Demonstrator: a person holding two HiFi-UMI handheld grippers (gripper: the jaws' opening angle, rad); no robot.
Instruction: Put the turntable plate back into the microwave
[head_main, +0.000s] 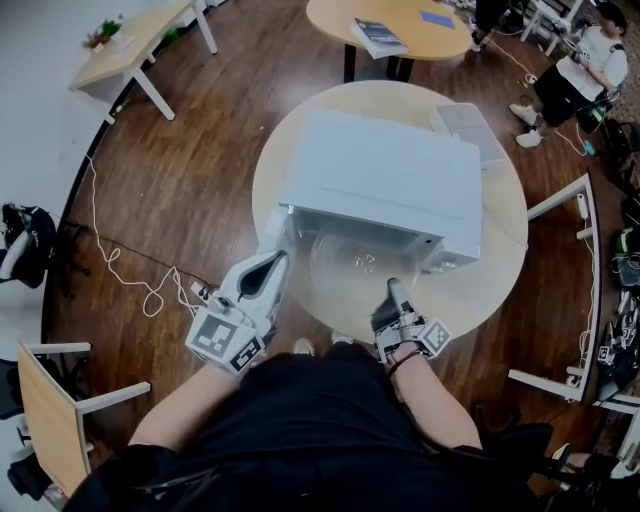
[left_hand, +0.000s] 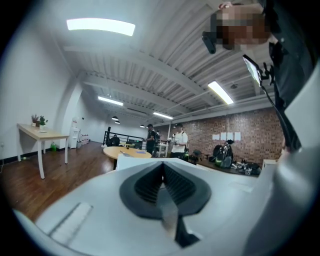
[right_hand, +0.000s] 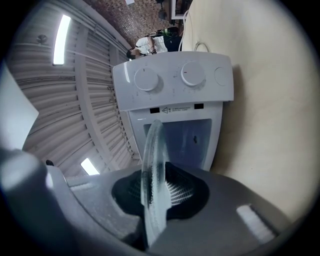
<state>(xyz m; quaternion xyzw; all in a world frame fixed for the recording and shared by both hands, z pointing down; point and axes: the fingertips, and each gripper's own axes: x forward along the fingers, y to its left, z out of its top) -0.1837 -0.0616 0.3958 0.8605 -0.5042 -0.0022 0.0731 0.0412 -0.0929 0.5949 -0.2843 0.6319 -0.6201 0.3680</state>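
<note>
Clamped by its edge in jaws of rt gripper (head_main: 393, 287): glass turntable plate (head_main: 345, 263), flat, just at 6 o'clock of open microwave (head_main: 390, 175), over round bench (head_main: 500, 262). At 8 o'clock, lt gripper (head_main: 263, 272), jaws together, nothing between.

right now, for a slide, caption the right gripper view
Right gripper clamps the clear turntable plate edge-on, facing the open front of the white two-knob microwave.

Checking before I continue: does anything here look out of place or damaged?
Only the turntable plate: it is outside the microwave, gripped at its rim by the right gripper before the open cavity. No spill or crack shows.
</note>
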